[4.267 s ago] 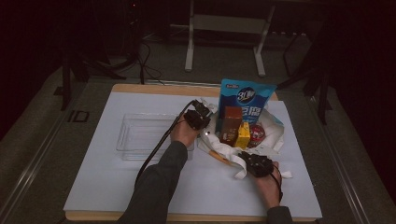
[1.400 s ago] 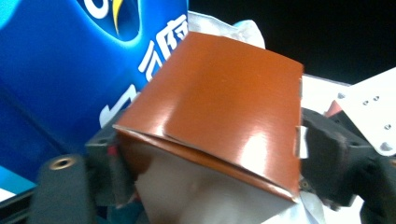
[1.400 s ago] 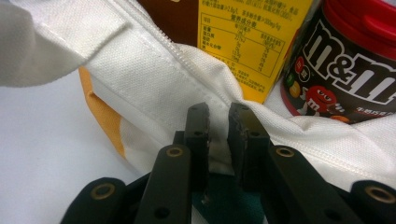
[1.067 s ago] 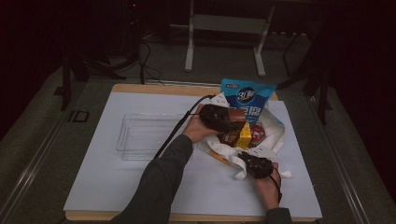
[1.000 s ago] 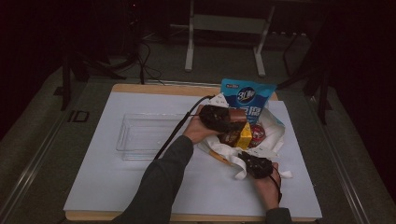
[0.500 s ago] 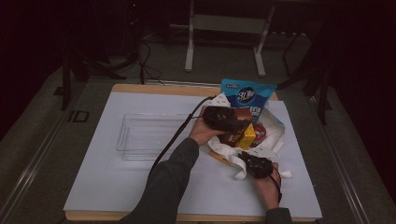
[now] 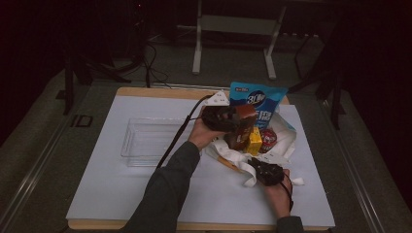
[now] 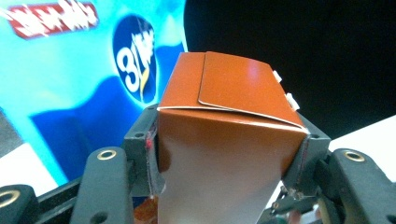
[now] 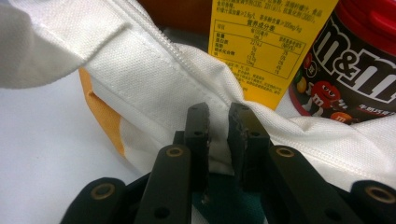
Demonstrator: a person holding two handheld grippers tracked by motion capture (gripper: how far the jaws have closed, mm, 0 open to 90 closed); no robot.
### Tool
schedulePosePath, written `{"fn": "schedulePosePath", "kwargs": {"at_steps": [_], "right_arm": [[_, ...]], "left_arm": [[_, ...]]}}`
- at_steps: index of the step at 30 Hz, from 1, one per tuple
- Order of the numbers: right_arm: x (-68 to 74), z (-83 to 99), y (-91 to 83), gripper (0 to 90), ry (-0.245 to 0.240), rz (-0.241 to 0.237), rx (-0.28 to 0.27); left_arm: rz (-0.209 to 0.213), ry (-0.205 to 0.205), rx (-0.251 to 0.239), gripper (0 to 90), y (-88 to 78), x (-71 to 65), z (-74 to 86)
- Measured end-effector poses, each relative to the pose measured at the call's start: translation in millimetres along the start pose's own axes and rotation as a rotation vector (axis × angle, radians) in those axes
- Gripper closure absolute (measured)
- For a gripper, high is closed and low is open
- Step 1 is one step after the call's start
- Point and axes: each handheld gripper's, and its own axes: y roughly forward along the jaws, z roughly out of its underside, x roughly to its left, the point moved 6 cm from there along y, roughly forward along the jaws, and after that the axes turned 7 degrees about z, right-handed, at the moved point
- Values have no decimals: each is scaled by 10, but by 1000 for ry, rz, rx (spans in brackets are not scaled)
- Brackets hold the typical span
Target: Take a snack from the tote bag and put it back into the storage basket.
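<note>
Dark room surrounds a white table [image 7: 121,194], and in the high view the left gripper [image 7: 232,120] at the frame's centre holds a brown carton [image 7: 241,127] raised above the white cloth bag [image 7: 286,141], with a clear tray [image 7: 145,145] lying empty to its left, so I judge the step is unpacking and the next move calls for carrying the carton leftward to that tray. In the left gripper view its jaws, which have just been closing, clamp the brown carton [image 8: 229,140] on both sides, before a blue snack bag [image 8: 70,84] at upper left. In the right gripper view the right gripper [image 9: 218,122] pinches the bag's white hem, below a yellow box [image 9: 266,42] and a chocolate jar [image 9: 355,65].
</note>
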Motion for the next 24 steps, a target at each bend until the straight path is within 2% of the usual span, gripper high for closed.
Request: {"fn": "schedulePosePath", "kwargs": {"at_steps": [5,9,17,24], "right_arm": [[-1,0,0,779,2,-1,0],[-1,0,0,779,4,-2,1],[-4,0,2,779,8,-7,2],[-5,-1,2,779,11,-7,2]], "left_arm": [[-22,14,-18,416,-96,-12,-92],[-29,8,-40,417,-162,-7,-132],[-65,23,-49,421,-274,-31,-216],[-78,41,-63,422,-404,-72,-312]]}}
